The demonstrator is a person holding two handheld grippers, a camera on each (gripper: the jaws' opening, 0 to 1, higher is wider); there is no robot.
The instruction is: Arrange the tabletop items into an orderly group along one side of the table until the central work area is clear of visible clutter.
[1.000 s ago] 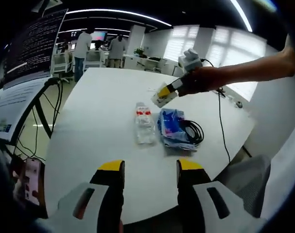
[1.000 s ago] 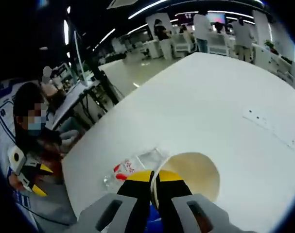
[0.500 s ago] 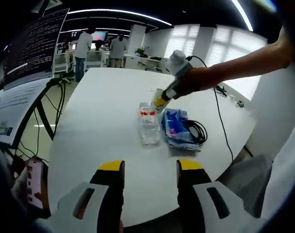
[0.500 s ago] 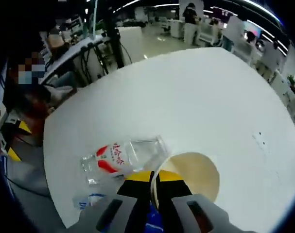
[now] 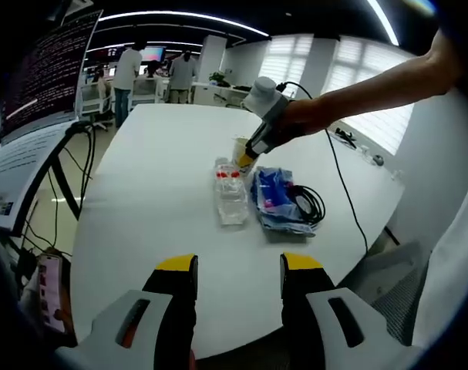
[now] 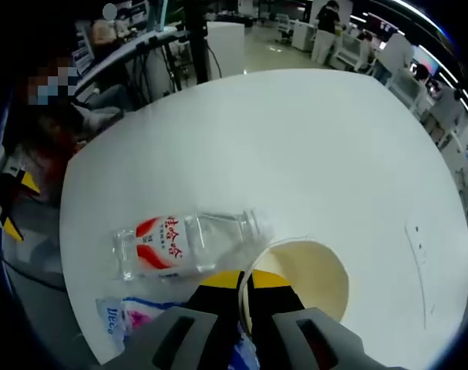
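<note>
Your right tool (image 6: 244,281) pinches the cream paper cup's (image 6: 307,276) rim, just beside the clear plastic bottle (image 6: 183,243) lying on the white bench (image 6: 295,154). Lowered carelessly, the cup may nudge it rolling. Left tool (image 5: 235,270) open, idle.

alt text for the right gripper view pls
The right hand-held gripper pinches the rim of a paper cup above a white table. A clear plastic bottle with a red label lies on its side beside it.

The round table (image 6: 295,146) is white. The clear plastic bottle (image 6: 183,243) has a red and white label. The paper cup (image 6: 311,279) is cream. The crinkly bag (image 5: 274,196) is blue. The coiled cable (image 5: 307,204) is black.
</note>
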